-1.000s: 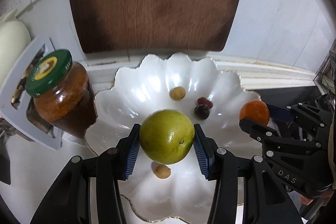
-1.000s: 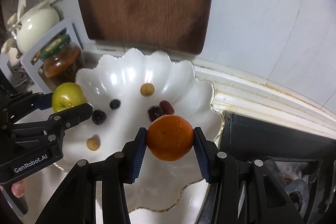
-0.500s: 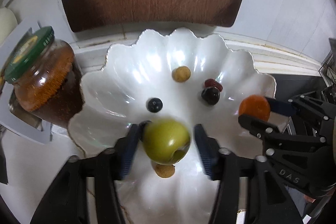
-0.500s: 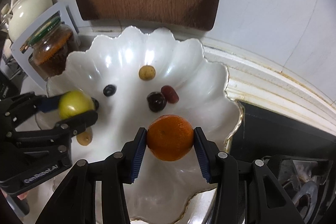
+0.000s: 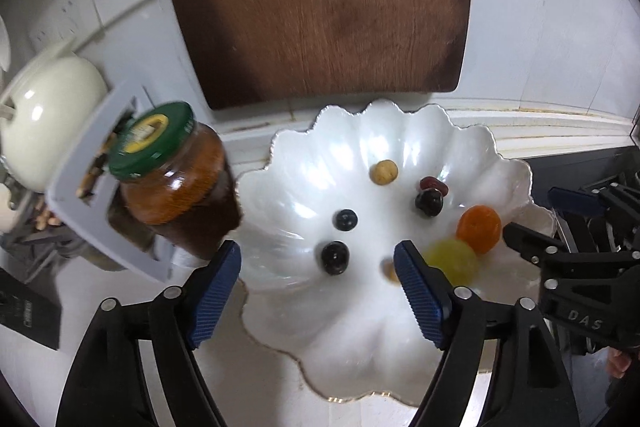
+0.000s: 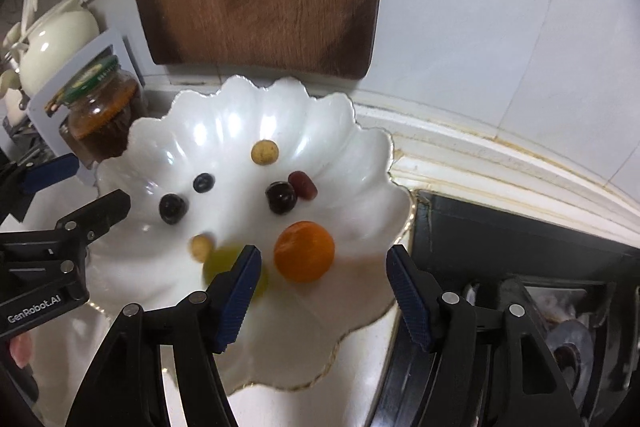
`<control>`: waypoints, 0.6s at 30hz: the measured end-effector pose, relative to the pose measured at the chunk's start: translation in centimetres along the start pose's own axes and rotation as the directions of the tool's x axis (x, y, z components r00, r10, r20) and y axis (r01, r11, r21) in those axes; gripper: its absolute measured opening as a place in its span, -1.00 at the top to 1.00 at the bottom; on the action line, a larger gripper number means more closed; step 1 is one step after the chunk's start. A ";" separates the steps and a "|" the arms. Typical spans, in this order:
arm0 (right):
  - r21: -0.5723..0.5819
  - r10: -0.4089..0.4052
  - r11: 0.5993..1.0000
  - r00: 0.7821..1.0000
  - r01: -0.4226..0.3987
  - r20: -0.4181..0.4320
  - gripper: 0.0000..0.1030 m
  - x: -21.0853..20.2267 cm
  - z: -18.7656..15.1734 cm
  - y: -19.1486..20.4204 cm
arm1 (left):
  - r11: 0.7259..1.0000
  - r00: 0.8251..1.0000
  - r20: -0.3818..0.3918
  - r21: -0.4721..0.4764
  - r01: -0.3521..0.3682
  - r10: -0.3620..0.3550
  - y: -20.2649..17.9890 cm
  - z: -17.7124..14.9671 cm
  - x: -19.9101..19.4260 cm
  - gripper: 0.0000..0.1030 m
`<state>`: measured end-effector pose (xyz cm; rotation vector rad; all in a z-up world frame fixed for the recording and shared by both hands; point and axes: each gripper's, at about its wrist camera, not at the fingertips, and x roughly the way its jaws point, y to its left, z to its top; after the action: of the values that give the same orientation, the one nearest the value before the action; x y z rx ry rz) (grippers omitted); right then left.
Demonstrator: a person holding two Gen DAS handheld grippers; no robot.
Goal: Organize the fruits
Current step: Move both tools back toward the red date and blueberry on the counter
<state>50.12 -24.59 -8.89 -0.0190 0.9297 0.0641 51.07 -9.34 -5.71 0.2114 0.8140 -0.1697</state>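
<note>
Fruits are now gathered in the white scalloped bowl (image 6: 372, 163), and we judge the placing step complete for the two large pieces. Nearest to us, the left gripper (image 5: 318, 291) and the right gripper (image 6: 322, 293) each hover over the near half of the bowl; the jaws of both have just been opening, they stand wide apart, and no fruit is pressed between the blue pads. Just beyond the right gripper, the orange (image 6: 304, 251) lies free on the bowl floor between the spread fingers without touching either. The green fruit (image 5: 454, 261), blurred in both views, sits beside the orange, close to or touching it, and we cannot tell whether it has settled. A small tan fruit (image 6: 201, 247) lies next to it. Further in, we see two dark round fruits (image 6: 173, 208), a smaller dark berry (image 6: 203, 183), a reddish oblong piece (image 6: 303, 185) and a second tan fruit (image 6: 264, 152). Beyond the bowl stand a jar with a green lid (image 5: 176, 183), a cream teapot (image 5: 48, 119) and a wooden board (image 5: 320, 3) leaning on the wall. No loose fruit shows outside the bowl, so we judge that little is left beyond withdrawing both grippers, unless fruit remains out of view.
</note>
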 end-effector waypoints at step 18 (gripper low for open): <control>-0.035 0.006 0.999 0.977 0.002 0.211 -0.28 -11.0 -2.1 1.9 | 0.999 0.984 0.177 0.012 0.030 -0.032 0.3 -1.9 -10.1 -0.69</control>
<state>41.77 -23.33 -1.29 -0.0429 0.7157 0.0826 43.03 -7.86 0.47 0.1896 0.6402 -0.2188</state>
